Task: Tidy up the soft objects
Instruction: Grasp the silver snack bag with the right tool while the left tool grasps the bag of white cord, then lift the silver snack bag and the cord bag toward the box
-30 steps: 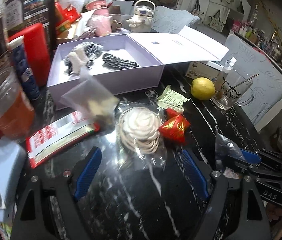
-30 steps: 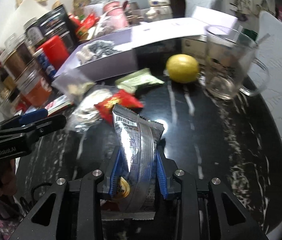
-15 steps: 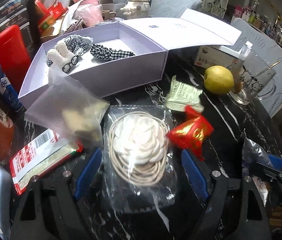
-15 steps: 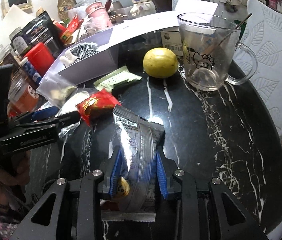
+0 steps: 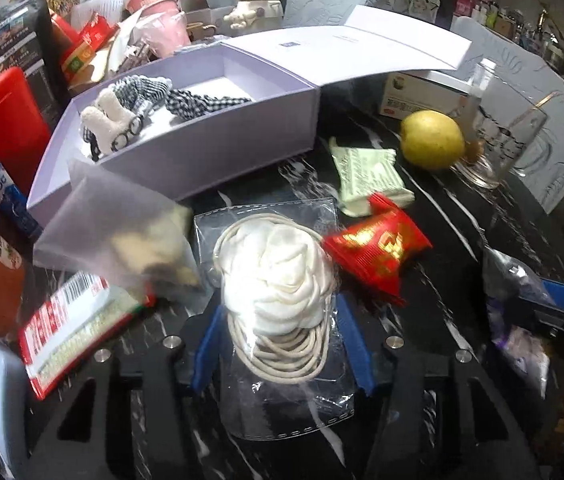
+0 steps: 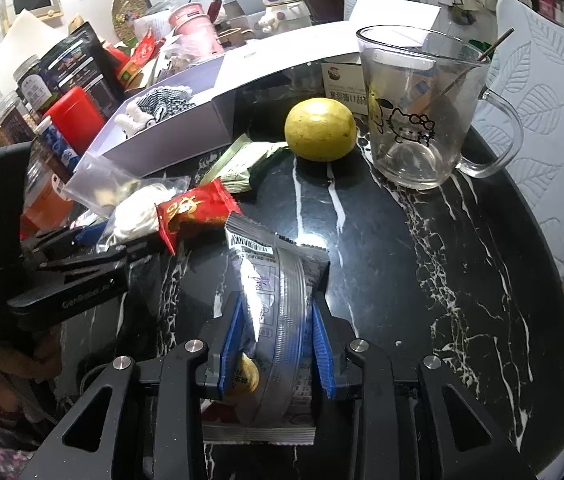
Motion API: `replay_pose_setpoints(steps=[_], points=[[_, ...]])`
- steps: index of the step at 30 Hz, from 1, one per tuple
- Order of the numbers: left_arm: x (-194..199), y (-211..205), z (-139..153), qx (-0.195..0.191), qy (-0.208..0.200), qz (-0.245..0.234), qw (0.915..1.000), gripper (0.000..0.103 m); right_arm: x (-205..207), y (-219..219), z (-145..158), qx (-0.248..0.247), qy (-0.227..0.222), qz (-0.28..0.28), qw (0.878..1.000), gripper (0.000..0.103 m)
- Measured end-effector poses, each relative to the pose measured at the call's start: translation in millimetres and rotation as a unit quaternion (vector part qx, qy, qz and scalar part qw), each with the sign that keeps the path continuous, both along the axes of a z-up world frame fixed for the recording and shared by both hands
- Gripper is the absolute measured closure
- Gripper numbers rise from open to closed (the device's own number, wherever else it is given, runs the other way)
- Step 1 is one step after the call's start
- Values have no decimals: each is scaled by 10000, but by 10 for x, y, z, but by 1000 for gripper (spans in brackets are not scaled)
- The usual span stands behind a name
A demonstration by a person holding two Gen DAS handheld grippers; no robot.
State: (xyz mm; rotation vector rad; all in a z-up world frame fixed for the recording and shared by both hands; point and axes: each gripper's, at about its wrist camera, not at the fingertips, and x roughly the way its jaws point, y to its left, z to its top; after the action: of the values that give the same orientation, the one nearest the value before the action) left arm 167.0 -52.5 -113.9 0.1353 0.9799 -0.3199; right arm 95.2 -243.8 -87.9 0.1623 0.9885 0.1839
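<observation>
Crowding the black marbled desk (image 6: 422, 264), loose packets ring the work: your left tongs (image 5: 279, 332) pinch the clear plastic bag holding a cream fabric flower and coiled cord (image 5: 277, 280), blue pads pressed against its sides, while your right tongs (image 6: 277, 328) clamp a silvery foil sachet with a barcode (image 6: 277, 280) upright between theirs. A crinkled red snack packet (image 5: 378, 252) lies just beside the flower bag on one side, a frosted translucent pouch (image 5: 121, 232) on the other. Between them and the open lilac cardboard box (image 5: 209, 152) rests a pale green sachet (image 5: 370, 176). Inside the box sit a white plush toy with spectacles (image 5: 111, 128) and black-and-white checked fabric pieces (image 5: 197, 102). A yellow lemon (image 6: 320, 128) and a clear glass mug printed with a cartoon cat (image 6: 418, 112) stand near the box's open lid. The sachet's lower end is hidden behind your right tongs; the frosted pouch's contents are too blurred to identify.
</observation>
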Motion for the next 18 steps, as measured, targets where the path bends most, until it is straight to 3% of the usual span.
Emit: replay_pose_setpoints(steps=[7,18], points=[[-347,106,119,-230,155,-53,9996,50,-74,71,-2,-15,-47,55,10000,71],[-774,412,130,-86,404,149,9990,50,-237,315,1,-26,-95,377,9992,71]])
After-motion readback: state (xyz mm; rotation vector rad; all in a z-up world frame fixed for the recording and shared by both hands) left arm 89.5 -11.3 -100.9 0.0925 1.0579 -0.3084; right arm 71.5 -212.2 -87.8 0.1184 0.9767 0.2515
